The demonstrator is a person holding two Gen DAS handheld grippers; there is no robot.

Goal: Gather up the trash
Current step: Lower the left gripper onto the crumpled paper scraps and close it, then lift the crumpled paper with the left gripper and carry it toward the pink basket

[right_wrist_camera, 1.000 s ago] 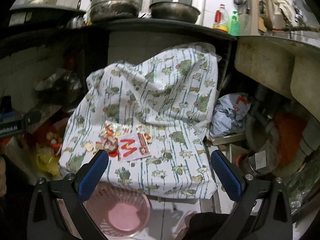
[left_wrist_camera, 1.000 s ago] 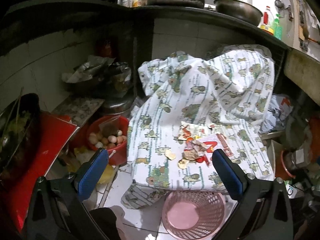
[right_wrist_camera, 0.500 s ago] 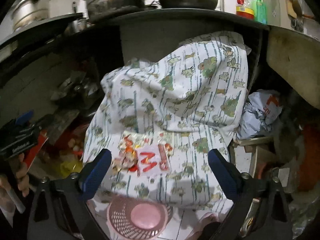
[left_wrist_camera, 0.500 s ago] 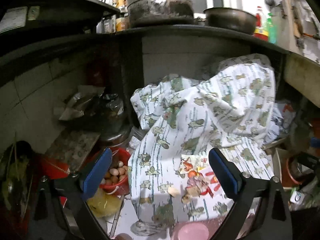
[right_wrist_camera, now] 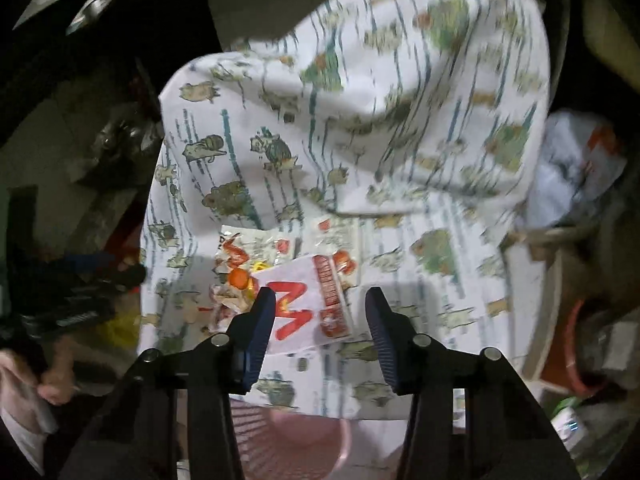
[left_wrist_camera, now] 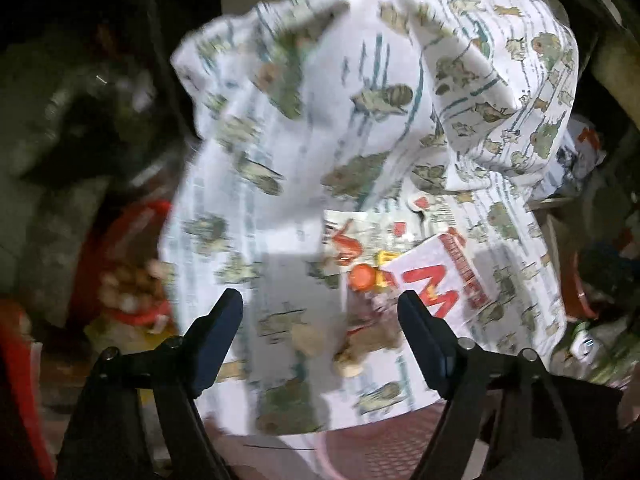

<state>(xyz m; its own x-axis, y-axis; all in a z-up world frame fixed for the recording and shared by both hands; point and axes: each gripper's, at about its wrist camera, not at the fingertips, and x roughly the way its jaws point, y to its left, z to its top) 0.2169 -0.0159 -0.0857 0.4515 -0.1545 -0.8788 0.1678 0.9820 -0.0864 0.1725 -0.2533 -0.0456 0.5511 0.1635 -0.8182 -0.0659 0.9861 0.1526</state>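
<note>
A pile of trash lies on a cloth-covered table (left_wrist_camera: 360,128): a white wrapper with a red M (left_wrist_camera: 444,280) (right_wrist_camera: 308,308), a clear snack wrapper (left_wrist_camera: 352,236) (right_wrist_camera: 256,248), an orange cap (left_wrist_camera: 362,278) and brown scraps (left_wrist_camera: 372,340). A pink mesh basket (left_wrist_camera: 384,444) (right_wrist_camera: 288,432) stands below the table's front edge. My left gripper (left_wrist_camera: 320,320) is open and empty just before the scraps. My right gripper (right_wrist_camera: 320,316) is open and empty, its jaws narrower, over the M wrapper.
A red bowl of eggs (left_wrist_camera: 128,280) sits left of the table, blurred. A white plastic bag (right_wrist_camera: 576,168) and red containers (right_wrist_camera: 568,344) crowd the right. The person's other hand and the left gripper (right_wrist_camera: 68,312) show at the right view's left edge.
Both grippers have moved down and in close to the trash pile. The right gripper's jaws have narrowed. Both views are motion-blurred.
</note>
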